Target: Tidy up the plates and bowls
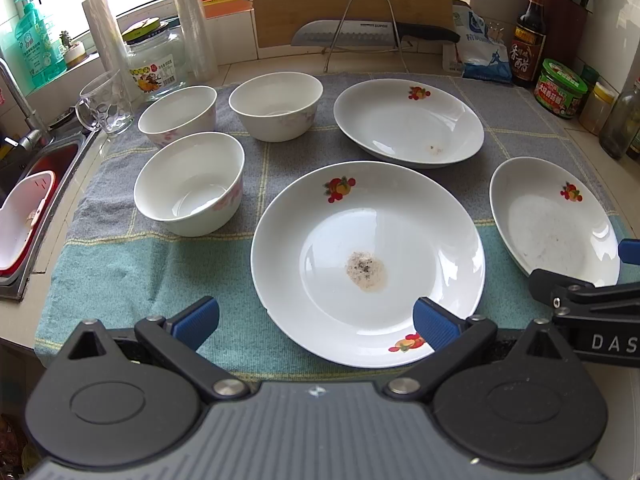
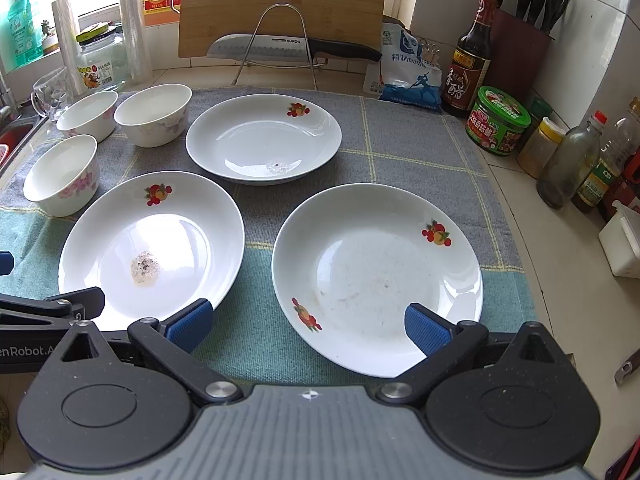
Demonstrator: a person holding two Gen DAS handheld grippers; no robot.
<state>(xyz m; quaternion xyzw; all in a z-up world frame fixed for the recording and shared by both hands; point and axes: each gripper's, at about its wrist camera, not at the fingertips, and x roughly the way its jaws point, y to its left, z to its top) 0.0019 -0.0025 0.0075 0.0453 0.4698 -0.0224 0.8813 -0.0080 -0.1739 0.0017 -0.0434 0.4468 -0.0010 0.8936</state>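
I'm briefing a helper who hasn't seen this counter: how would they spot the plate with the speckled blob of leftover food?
Start at the grey and teal checked cloth covering the counter; three white bowls sit on its left, three white fruit-print plates on its right. The dirty plate is the near one beside the bowls, under the open left gripper. Only it has a pale, pepper-flecked clump at its centre.

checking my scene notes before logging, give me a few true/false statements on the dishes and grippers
1. Three bowls sit on the towel. True.
2. The plates are stacked. False: three plates lie apart, unstacked.
3. The left gripper grips a plate. False: it is open, holding nothing.
4. The right gripper is open. True.
5. A knife rests on the wire rack. True.
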